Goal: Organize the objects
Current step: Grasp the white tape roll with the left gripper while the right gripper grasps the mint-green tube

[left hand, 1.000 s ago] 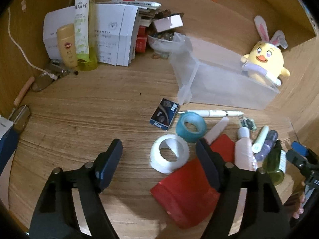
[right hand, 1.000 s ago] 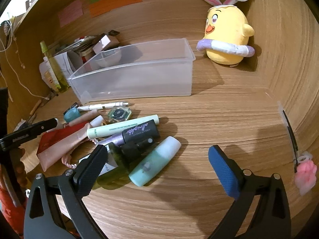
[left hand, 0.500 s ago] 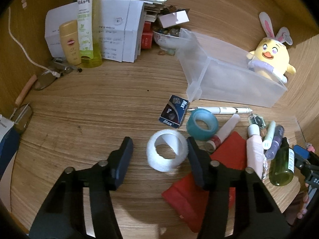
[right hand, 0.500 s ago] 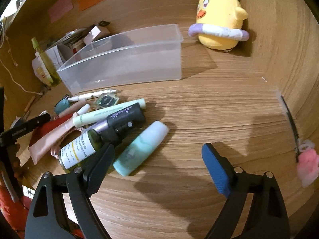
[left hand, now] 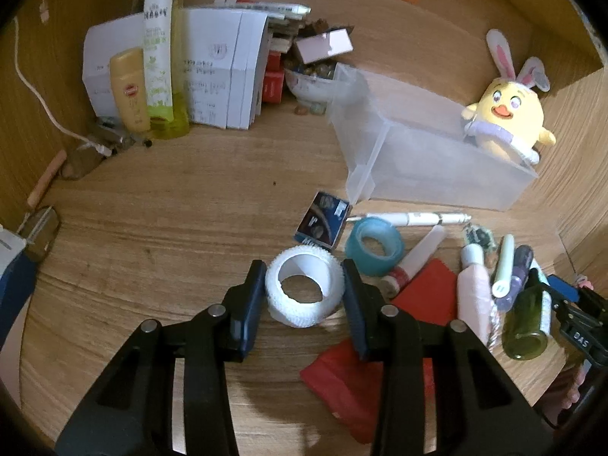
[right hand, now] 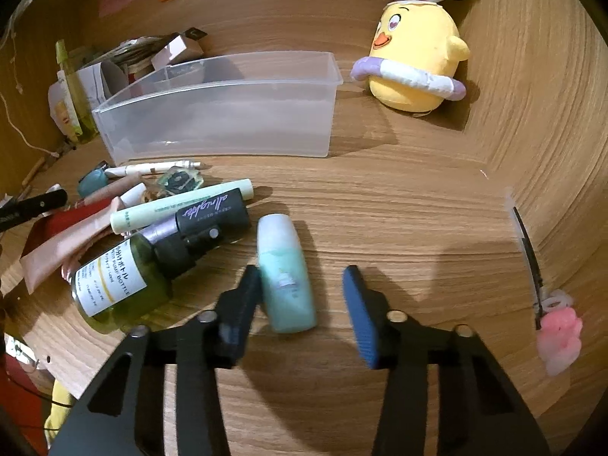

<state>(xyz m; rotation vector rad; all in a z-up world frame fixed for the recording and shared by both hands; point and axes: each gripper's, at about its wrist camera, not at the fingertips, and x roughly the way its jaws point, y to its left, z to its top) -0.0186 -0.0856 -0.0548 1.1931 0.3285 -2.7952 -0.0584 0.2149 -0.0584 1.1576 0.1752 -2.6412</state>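
Observation:
A white tape roll (left hand: 300,313) lies on the wooden desk, and my left gripper (left hand: 304,288) is closing on it, with a pad against each side. In the right wrist view a teal bottle (right hand: 283,262) lies between the fingers of my right gripper (right hand: 300,277), whose jaws are closing. The left finger (right hand: 247,292) touches the bottle, while the blue right pad (right hand: 357,311) is still apart from it. A clear plastic bin (right hand: 228,121) stands empty behind the pile.
Beside the grippers lie a teal tape roll (left hand: 374,245), a blue box (left hand: 323,224), a white pen (left hand: 410,218), a red pouch (left hand: 418,296), a green bottle (right hand: 114,285) and tubes. A plush chick (right hand: 414,49) sits by the wall. White boxes (left hand: 212,76) stand at the back left.
The left jaws narrowed onto the white tape roll. The right jaws narrowed from wide open and came around the teal bottle, which turned from slanted to lengthwise between them.

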